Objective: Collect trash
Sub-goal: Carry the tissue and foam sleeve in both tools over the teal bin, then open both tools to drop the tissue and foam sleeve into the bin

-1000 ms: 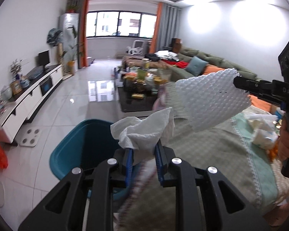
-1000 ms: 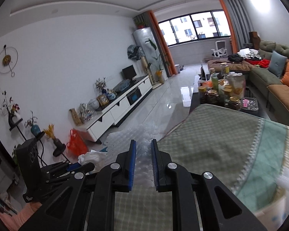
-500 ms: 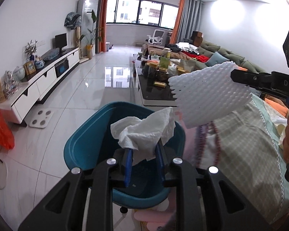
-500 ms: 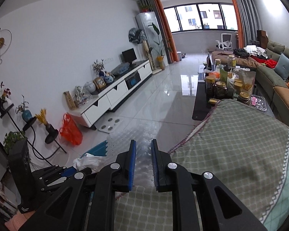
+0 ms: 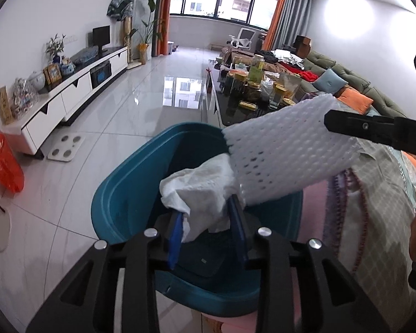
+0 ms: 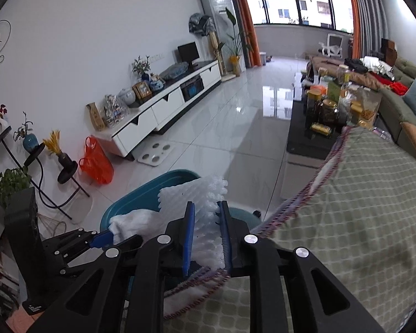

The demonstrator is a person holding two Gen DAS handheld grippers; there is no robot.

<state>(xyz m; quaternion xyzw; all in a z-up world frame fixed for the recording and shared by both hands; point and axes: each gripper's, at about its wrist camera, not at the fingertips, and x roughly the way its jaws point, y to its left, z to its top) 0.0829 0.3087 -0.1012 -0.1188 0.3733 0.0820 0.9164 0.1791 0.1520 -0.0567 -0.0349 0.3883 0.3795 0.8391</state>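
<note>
My left gripper (image 5: 206,208) is shut on a crumpled white tissue (image 5: 199,191) and holds it over the open teal bin (image 5: 119,194) on the floor. My right gripper (image 6: 206,208) is shut on a white foam net sheet (image 6: 199,197), which shows in the left wrist view (image 5: 285,149) reaching over the bin's right rim. The bin (image 6: 152,191) and the tissue (image 6: 130,222) in the left gripper (image 6: 108,236) also show in the right wrist view.
A table with a green checked cloth (image 6: 360,208) stands right of the bin. A dark coffee table with jars (image 5: 249,91) lies beyond. A white TV cabinet (image 5: 69,94), an orange bag (image 5: 5,166) and a white scale (image 5: 66,148) are at the left.
Both grippers have moved left off the table edge and lowered over the teal bin, each still holding its trash. The bin now fills the view below the left gripper.
</note>
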